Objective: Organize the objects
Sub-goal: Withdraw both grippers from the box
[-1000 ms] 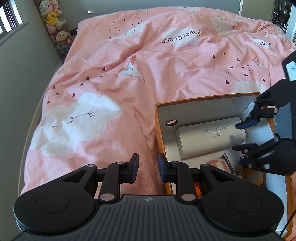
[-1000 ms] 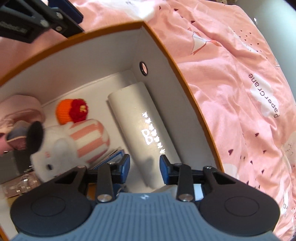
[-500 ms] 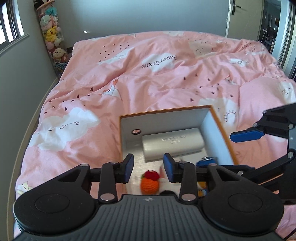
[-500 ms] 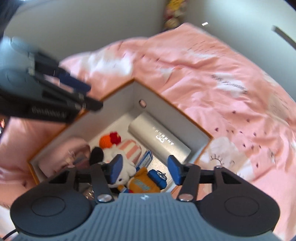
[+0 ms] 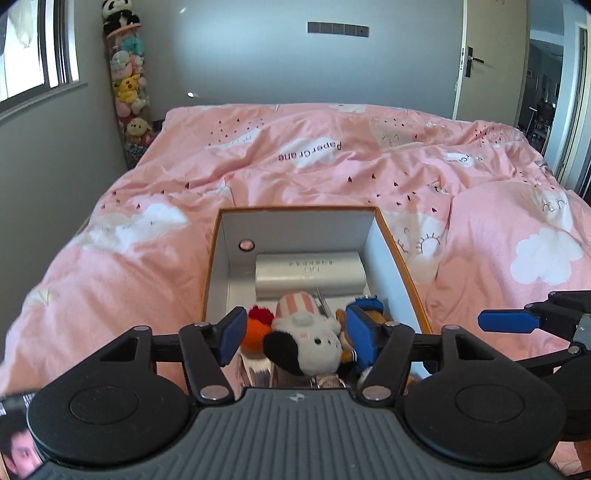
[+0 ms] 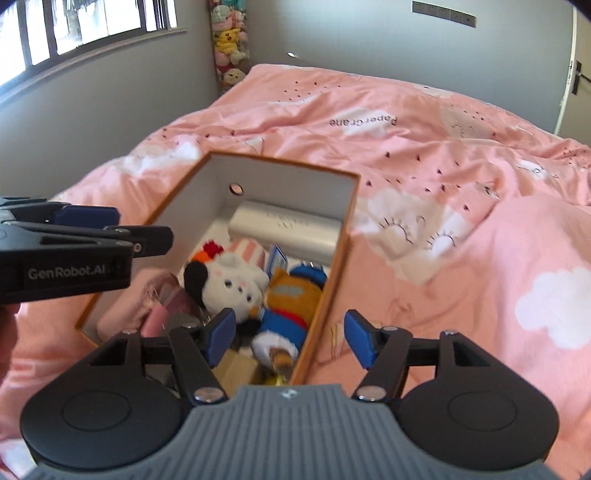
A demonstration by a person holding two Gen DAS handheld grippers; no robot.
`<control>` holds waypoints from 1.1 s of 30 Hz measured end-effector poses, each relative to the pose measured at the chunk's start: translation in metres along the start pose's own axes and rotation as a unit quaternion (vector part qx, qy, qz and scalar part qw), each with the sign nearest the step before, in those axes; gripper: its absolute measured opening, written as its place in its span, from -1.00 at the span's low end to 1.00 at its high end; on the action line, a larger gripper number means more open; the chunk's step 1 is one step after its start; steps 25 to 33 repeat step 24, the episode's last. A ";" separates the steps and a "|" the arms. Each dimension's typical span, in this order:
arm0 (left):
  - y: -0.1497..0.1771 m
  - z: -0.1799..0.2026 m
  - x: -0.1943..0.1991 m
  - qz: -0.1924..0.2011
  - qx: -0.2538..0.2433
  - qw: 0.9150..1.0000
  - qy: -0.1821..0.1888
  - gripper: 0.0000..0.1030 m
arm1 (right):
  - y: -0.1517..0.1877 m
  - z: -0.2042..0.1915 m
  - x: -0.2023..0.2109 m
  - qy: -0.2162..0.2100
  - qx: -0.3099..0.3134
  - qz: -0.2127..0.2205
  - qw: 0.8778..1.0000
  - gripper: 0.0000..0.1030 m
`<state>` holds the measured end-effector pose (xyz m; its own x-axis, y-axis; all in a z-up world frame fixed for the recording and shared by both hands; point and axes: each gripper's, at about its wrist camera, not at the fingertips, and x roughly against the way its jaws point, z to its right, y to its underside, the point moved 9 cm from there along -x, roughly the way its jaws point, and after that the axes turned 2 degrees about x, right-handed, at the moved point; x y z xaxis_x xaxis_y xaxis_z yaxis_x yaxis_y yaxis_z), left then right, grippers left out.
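Observation:
An open orange-rimmed box (image 5: 402, 258) (image 6: 332, 280) lies on the pink bed. Inside are a white cylinder (image 5: 309, 274) (image 6: 284, 229), a white plush with a black ear (image 5: 303, 345) (image 6: 229, 284), an orange and red knitted toy (image 5: 255, 328), a blue and orange plush (image 6: 291, 299) and pink items (image 6: 159, 306). My left gripper (image 5: 295, 334) is open and empty, held above the box's near end. My right gripper (image 6: 290, 336) is open and empty above the box's right wall; it shows at the right in the left wrist view (image 5: 506, 321).
The pink duvet (image 5: 332, 177) with cloud prints covers the bed around the box. A tall column of plush toys (image 5: 127, 88) stands in the far left corner. A door (image 5: 491, 62) is at the far right, windows (image 6: 92, 22) on the left wall.
Both grippers have pulled back and up from the box and opened wider. The whole box and the room now show.

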<state>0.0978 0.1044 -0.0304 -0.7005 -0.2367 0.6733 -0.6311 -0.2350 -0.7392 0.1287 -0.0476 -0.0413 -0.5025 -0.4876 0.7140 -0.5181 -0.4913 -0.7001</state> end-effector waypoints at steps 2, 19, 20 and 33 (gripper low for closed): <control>0.009 -0.001 -0.001 -0.014 0.005 1.000 -0.001 0.50 | 0.010 -0.001 -0.002 0.009 0.003 -0.009 1.000 0.32; 0.048 -0.001 -0.013 -0.059 0.004 0.998 -0.005 0.56 | 0.035 0.001 -0.009 0.005 -0.016 -0.033 0.999 0.38; 0.048 -0.001 -0.013 -0.060 0.004 0.998 -0.005 0.56 | 0.035 0.000 -0.010 0.005 -0.015 -0.034 0.999 0.38; 0.049 0.002 -0.013 -0.060 -0.002 0.998 -0.004 0.60 | 0.035 -0.001 -0.010 0.003 -0.011 -0.035 0.999 0.39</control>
